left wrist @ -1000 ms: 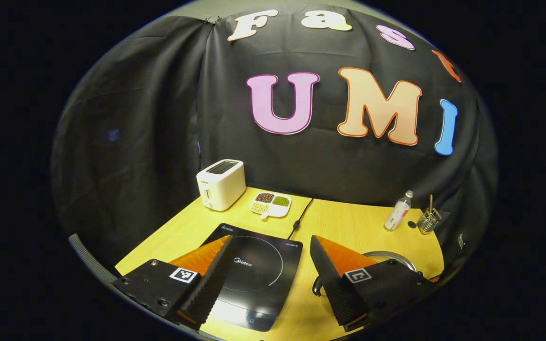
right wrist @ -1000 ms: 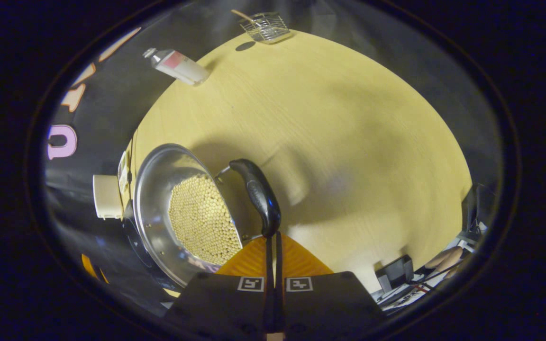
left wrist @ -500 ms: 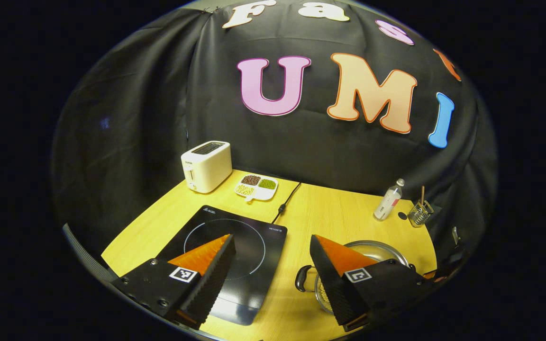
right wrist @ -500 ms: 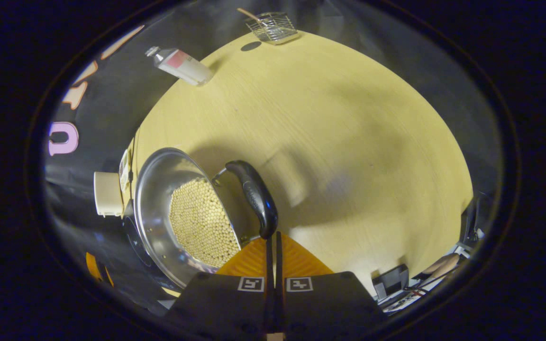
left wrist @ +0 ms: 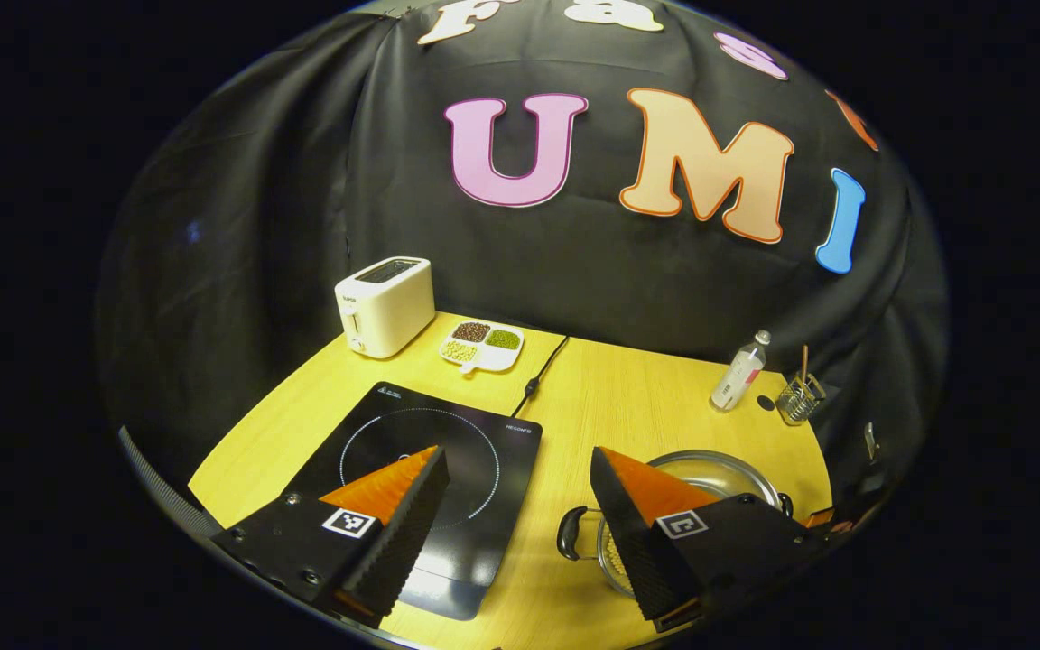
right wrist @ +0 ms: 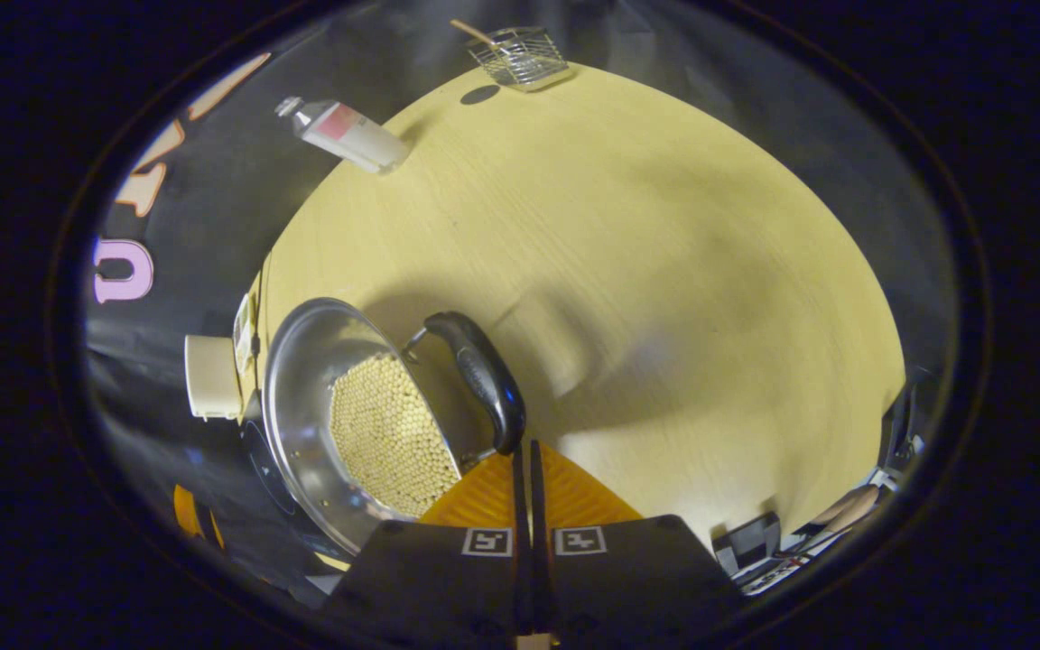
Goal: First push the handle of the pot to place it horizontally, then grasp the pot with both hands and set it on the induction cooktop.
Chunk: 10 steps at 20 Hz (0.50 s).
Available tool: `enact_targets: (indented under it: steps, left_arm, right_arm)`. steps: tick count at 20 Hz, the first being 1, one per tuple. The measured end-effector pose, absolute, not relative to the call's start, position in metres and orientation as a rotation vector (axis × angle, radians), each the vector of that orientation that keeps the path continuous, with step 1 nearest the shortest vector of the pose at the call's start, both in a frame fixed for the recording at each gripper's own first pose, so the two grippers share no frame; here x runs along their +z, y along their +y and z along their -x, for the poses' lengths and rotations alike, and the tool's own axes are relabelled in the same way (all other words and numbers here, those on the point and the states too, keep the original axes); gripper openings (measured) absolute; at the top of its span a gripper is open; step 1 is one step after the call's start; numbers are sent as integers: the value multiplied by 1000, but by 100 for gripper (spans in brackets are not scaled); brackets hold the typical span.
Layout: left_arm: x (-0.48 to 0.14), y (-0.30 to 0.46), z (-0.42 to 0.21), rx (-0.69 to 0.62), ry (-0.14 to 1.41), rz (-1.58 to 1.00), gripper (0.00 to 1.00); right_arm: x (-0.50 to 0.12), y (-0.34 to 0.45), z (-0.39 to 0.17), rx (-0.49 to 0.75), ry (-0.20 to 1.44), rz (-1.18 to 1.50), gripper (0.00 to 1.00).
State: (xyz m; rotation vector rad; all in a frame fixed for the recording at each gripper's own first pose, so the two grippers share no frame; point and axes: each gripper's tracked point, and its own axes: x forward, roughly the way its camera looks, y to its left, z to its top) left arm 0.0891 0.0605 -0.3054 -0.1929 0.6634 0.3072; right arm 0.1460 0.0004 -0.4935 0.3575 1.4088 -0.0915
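Left gripper view sits back at the near edge of the tabletop [left wrist: 628,406], up a bit, facing the booth wall, taking in the cooktop [left wrist: 448,442] and toaster [left wrist: 385,305] from afar. Right gripper view hangs close over the pot [right wrist: 348,424], tipped steeply down and rolled, so the tabletop [right wrist: 664,271] sweeps round it. Both views share the pot [left wrist: 710,474], the bottle [left wrist: 738,384] [right wrist: 344,134] and the wire basket [left wrist: 795,399] [right wrist: 520,56] at the far side.
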Motion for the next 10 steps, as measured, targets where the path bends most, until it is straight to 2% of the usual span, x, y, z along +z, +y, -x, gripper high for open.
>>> enact_targets:
  steps: [1,2,6,8,9,10]
  left_arm:
    - [-308,60,-89,305,671,194,97]
    - [-309,59,-89,302,679,197,97]
    - [-325,57,-83,288,736,198,97]
    - [-336,52,-74,273,788,193,98]
    - [-341,49,-71,265,814,187,98]
    - [-346,46,-68,257,839,180,98]
  right_arm:
    - [-496,-6,-145,-109,1401,-338,4]
    - [-495,-14,-144,-124,1395,-317,9]
    - [-492,-44,-140,-199,1382,-283,68]
    - [-489,-47,-135,-185,1396,-297,98]
    - [-483,-49,-138,-182,1381,-305,100]
    - [-480,-51,-142,-178,1375,-298,94]
